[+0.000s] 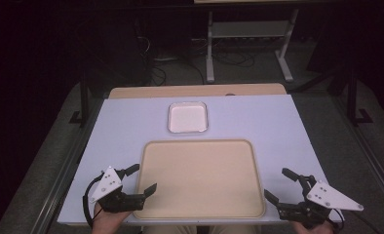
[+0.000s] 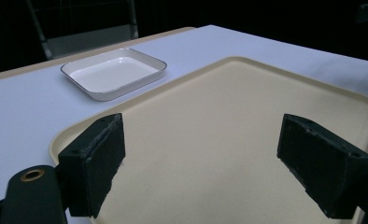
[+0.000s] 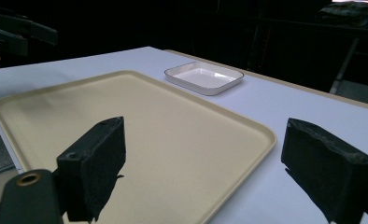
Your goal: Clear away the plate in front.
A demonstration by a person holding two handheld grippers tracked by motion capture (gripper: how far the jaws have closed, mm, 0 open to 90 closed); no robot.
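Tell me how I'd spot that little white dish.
Start at the large beige rectangular plastic tray on the pale lavender tabletop. Just beyond its far edge lies the small white rectangular dish. It is glossy, dark-rimmed and far smaller than the tray.

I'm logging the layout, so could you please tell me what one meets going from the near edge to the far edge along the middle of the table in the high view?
Beige tray → white dish → bare wooden strip at the table's far edge.
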